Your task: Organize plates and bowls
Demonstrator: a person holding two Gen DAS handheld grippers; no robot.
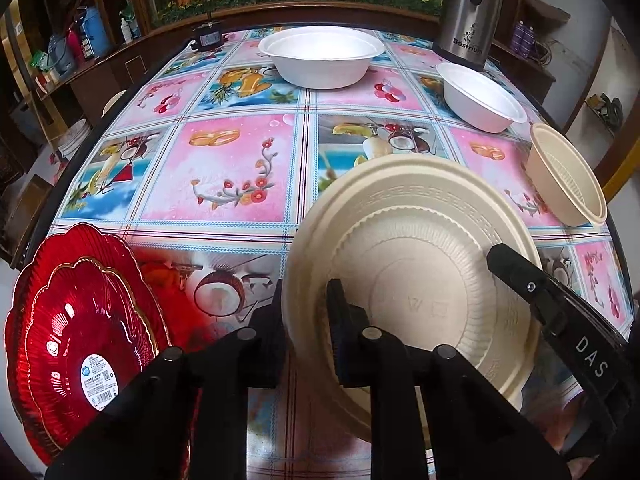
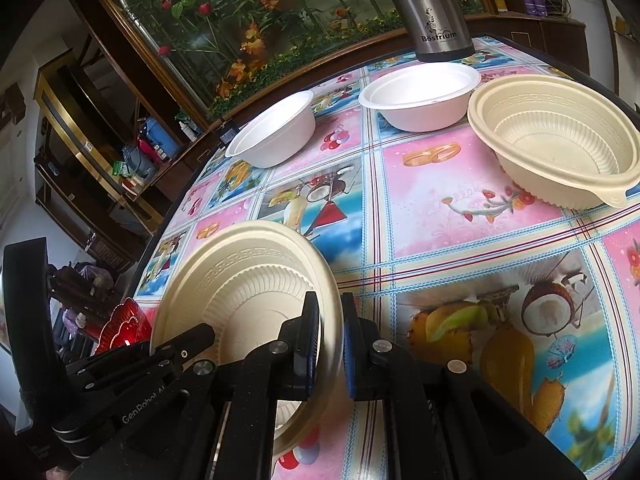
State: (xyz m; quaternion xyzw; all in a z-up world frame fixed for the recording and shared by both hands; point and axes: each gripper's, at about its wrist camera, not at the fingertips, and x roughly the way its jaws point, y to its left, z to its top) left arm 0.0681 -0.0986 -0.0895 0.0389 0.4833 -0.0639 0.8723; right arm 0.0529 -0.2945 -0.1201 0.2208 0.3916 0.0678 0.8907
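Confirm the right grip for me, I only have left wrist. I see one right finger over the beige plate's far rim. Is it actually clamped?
Observer: Yes. In the right wrist view the right gripper is shut on the beige plate rim, one of its fingers inside, the other outside.
Operator: Beige bowl at my right edge is side-on. Anything in it?
Observer: No. The beige bowl stands upright and empty, its ribbed inside fully visible.
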